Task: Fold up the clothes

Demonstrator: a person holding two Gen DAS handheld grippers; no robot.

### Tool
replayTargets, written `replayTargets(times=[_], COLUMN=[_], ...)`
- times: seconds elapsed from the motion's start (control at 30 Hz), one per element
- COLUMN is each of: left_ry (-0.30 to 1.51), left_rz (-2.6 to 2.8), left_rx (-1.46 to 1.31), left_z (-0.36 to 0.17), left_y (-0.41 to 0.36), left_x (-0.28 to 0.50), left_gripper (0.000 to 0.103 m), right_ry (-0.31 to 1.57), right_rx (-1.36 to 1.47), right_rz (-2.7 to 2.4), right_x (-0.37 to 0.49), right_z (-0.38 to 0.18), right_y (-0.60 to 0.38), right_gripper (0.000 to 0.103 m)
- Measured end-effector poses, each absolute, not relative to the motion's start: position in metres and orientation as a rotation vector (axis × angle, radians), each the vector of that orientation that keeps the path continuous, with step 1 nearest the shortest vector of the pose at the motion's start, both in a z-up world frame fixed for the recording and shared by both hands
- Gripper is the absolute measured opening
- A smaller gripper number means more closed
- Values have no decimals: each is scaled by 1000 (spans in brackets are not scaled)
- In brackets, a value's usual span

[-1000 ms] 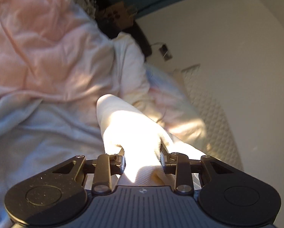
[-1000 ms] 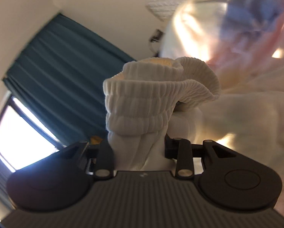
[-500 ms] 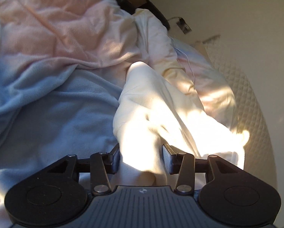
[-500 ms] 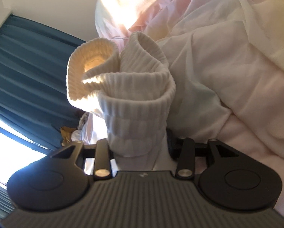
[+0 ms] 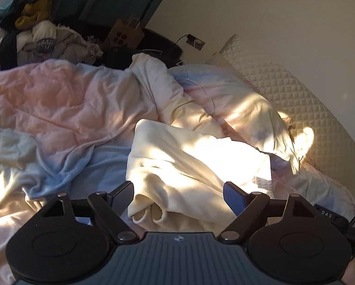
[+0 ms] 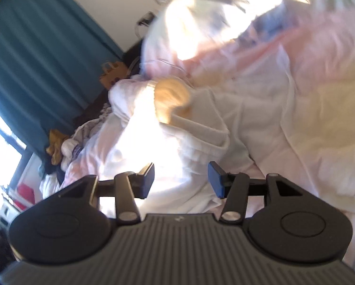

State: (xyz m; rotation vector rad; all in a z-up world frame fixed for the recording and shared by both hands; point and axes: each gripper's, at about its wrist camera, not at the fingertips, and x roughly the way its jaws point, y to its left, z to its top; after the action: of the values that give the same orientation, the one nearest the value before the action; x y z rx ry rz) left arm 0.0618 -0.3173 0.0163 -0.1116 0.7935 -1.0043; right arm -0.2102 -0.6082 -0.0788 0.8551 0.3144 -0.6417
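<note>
Spreading their jaws over the bed (image 5: 65, 109), the left gripper (image 5: 178, 191) and right gripper (image 6: 181, 177) are opening with nothing pinched, probably to drop the cream socks (image 5: 177, 166), lying mid-bed beside the pillow (image 5: 281, 90).

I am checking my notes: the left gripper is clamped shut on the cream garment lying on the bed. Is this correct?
Not quite. In the left wrist view the left gripper is open, its jaws spreading clear of the cream garment, which does lie on the bed.
</note>
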Motion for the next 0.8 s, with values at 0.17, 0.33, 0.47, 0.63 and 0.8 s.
replayTargets(times=[0.17,0.33,0.47,0.63,0.8], left_ry=[691,632,601,593,558], left_rz=[-934,-887,-847,-826,-832], left_rx=[37,97,151,171,186], left_z=[59,80,83,81,81], left_y=[-302,-279,-263,-239,-217], left_x=[7,-39,-62,-80,-94], left_gripper=[91,92,92,92,92], right_ry=[283,273,270,289,316], right_rx=[691,576,485,452,401], right_rz=[-606,-596,-578,-562,-569], right_x=[-226,-238,-245,-247,-245], right_z=[-29,14,39,44,36], right_y=[-572,-527,-490,-456,-426], right_gripper=[53,53,53,53,54])
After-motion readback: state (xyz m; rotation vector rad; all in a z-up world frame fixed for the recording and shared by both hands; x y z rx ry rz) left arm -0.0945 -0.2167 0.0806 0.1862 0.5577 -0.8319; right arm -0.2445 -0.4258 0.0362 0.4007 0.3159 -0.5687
